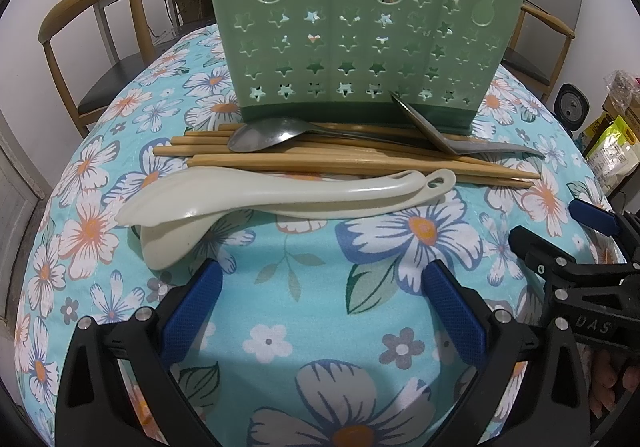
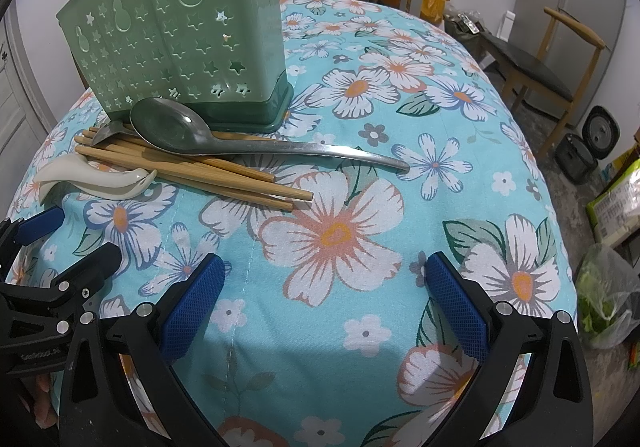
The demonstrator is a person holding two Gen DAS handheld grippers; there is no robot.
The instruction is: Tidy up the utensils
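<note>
Green holder (image 1: 360, 27) upright on the flowered tablecloth (image 1: 320, 307), light hollow plastic, apt to tip if bumped. At its foot, a loose pile: white plastic scoops (image 1: 256, 199) nearest, light and stiff, best pinched at the narrow handle; steel spoon (image 2: 208, 135) across the chopsticks (image 2: 192, 167), heavier, slick, likely safest gripped mid-handle; chopsticks thin, prone to roll, better taken together. Left gripper (image 1: 320, 303) and right gripper (image 2: 320, 299) both spread wide, holding nothing, short of the pile.
</note>
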